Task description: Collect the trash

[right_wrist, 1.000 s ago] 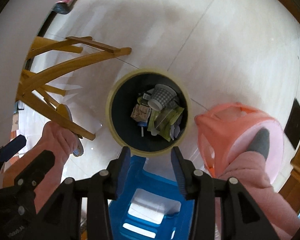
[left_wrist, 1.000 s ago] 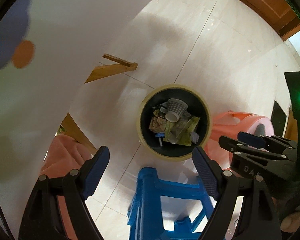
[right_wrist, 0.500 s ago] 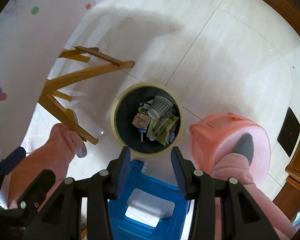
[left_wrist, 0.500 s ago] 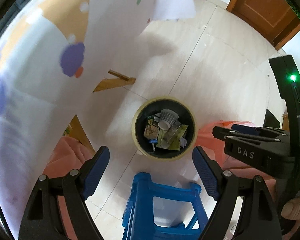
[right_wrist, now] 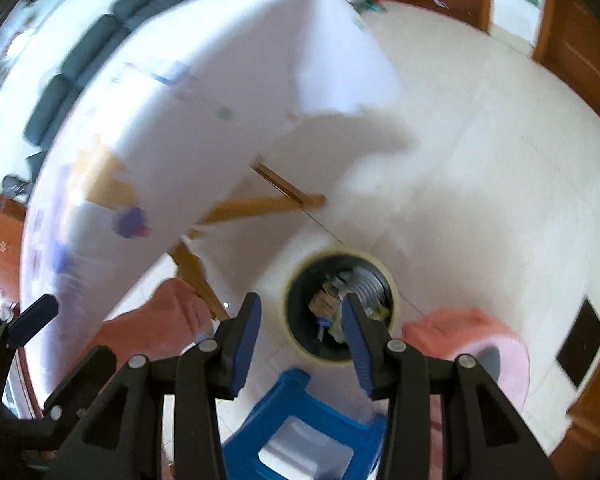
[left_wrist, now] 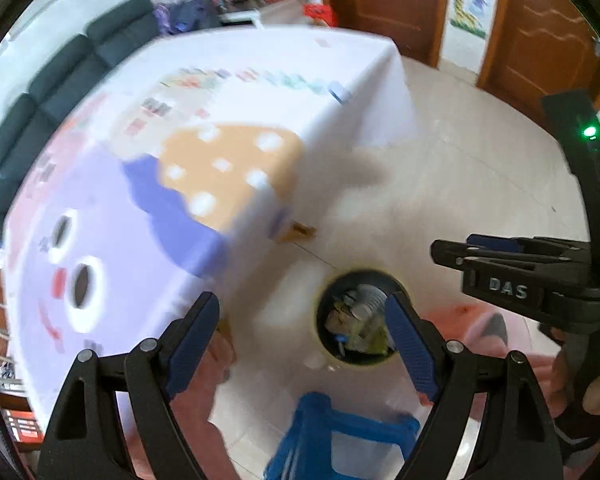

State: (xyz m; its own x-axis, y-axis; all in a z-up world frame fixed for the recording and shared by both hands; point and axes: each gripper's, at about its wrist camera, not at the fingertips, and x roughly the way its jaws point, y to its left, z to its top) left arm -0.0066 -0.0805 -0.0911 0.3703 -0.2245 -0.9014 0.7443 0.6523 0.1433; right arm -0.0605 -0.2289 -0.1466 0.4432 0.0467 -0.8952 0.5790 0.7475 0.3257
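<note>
A round dark trash bin (left_wrist: 328,336) (right_wrist: 300,320) with a pale rim stands on the tiled floor below. It holds a paper cup (left_wrist: 366,300) (right_wrist: 366,286) and crumpled wrappers. My left gripper (left_wrist: 302,332) hangs high above the floor, its blue-padded jaws wide open with nothing between them. My right gripper (right_wrist: 300,324) is open too, jaws about half apart and empty, also high over the bin. The right gripper (left_wrist: 516,264) shows side-on at the right of the left wrist view. Both frames are motion-blurred.
A table (left_wrist: 148,184) (right_wrist: 204,112) under a white cartoon-print cloth fills the left, on wooden legs (right_wrist: 260,204). A blue plastic stool (left_wrist: 340,436) (right_wrist: 300,436) sits below the grippers. The person's pink slipper (right_wrist: 484,344), a dark sofa (left_wrist: 68,72) and wooden doors (left_wrist: 384,0) surround the floor.
Both grippers have risen well above the bin, which now looks smaller and lower in each view. The tabletop, sofa and doors have come into sight. Jaw openings are unchanged.
</note>
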